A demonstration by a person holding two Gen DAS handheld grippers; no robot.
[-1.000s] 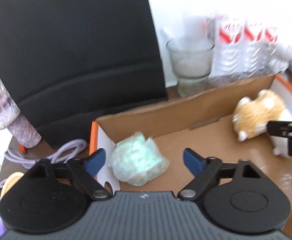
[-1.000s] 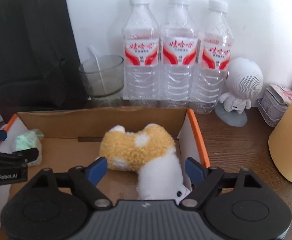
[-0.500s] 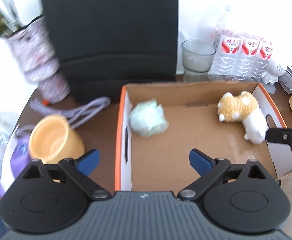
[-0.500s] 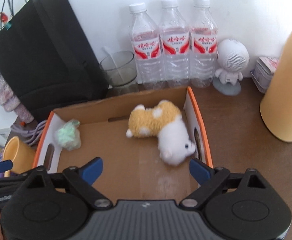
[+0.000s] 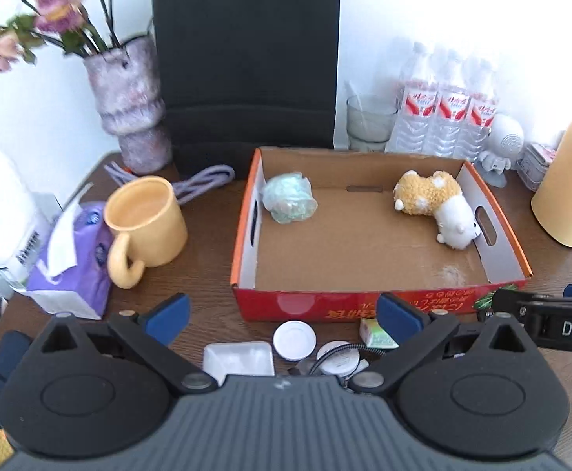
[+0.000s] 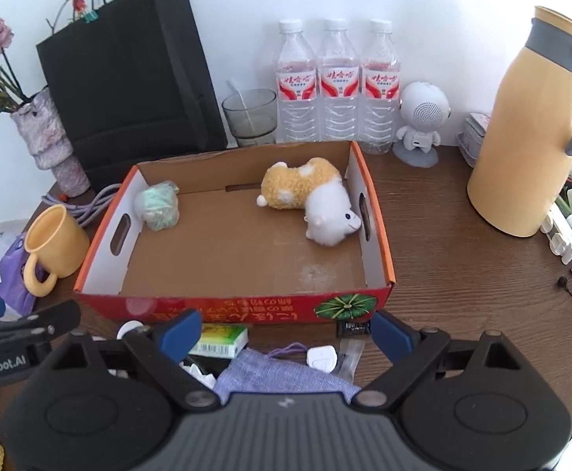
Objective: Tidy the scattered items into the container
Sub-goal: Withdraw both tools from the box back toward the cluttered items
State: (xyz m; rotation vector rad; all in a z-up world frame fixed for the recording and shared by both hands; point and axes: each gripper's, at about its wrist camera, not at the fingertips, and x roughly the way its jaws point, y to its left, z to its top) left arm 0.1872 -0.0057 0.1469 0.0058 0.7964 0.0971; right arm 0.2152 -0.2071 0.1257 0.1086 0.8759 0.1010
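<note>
Cardboard box [image 5: 364,243]: sitting open-topped at mid table, its long axis running left to right, red printed wall facing the cameras; it is serving as the container.
Inside, left: a pale green wad [image 5: 289,197] is lying near the far left corner, by the handle slot.
Inside, right: a plush toy [image 6: 312,199] is lying on its side against the right wall, orange rump toward the far wall, white head pointing at the near right, long axis slanting.
Loose items: a white disc [image 5: 294,340], a white block [image 5: 239,359], a green packet [image 6: 218,340], a white plug [image 6: 322,358] and a lilac pouch [image 6: 282,376] are waiting on the table just in front of the box, likely the things left to tidy.
Left gripper [image 5: 282,318]: hovering over the disc and block, jaws spread wide, holding nothing.
Right gripper [image 6: 286,331]: hovering over the packet and pouch, jaws likewise wide and empty.
Why so: both claws appear poised low and open so either can drop onto a loose item next.
Bystanders: a yellow mug [image 5: 144,223], three bottles [image 6: 337,82], a black bag [image 5: 246,55] and a yellow flask [image 6: 529,125] are standing around the box, seemingly no part of the job.
</note>
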